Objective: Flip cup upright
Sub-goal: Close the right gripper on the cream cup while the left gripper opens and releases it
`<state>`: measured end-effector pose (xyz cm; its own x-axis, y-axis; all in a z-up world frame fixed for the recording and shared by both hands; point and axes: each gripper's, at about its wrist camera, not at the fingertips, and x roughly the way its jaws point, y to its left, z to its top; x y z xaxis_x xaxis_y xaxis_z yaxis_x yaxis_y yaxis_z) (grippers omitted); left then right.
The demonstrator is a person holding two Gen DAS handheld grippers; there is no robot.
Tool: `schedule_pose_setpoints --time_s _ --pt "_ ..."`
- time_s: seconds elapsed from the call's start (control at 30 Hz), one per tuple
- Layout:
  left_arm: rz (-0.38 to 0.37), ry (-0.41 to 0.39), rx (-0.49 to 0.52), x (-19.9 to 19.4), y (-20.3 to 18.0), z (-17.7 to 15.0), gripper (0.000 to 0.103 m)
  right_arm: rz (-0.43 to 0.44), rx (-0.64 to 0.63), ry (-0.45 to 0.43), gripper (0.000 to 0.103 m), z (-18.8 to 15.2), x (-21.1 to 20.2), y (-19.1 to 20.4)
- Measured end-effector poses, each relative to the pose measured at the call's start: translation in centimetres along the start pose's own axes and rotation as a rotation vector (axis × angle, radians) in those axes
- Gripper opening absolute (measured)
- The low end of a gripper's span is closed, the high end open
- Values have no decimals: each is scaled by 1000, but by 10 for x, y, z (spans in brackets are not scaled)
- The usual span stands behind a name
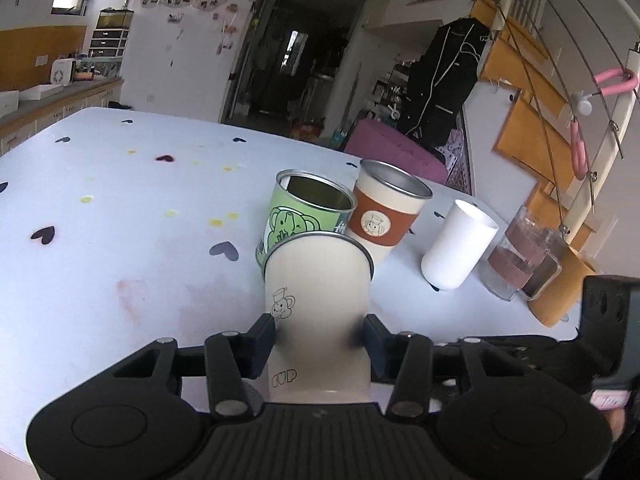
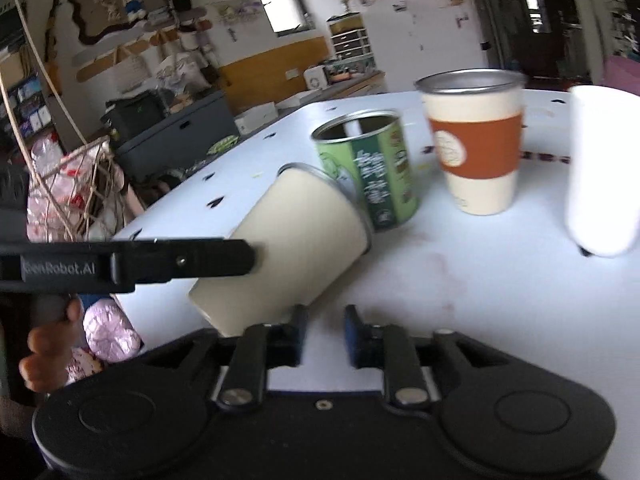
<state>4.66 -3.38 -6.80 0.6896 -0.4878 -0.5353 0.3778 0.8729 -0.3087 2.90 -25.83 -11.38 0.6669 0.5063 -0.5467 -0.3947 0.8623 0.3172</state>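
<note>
A cream cup with a metal rim and a small elephant print is tilted, its mouth pointing away toward the green cup. My left gripper is shut on it, one pad on each side of its body. In the right wrist view the same cup leans above the white table, with the left gripper's finger pressed on its side. My right gripper is empty, its jaws nearly closed with a narrow gap, low over the table just right of the cup's base.
A green elephant cup, a cream cup with a brown sleeve, a white cup and a glass mug with a brown band stand upright in a row behind. The table edge lies near the right.
</note>
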Motion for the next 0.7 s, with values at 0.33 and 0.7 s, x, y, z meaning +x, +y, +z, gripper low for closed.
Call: schedule_pose_setpoints --time_s 0.33,0.7 --pt "8 -11 34 -2 -4 -6 51 112 331 1 83 52 -8 -43" --pt "-25 -6 83 -3 -8 -13 51 109 548 281 84 67 70 -35"
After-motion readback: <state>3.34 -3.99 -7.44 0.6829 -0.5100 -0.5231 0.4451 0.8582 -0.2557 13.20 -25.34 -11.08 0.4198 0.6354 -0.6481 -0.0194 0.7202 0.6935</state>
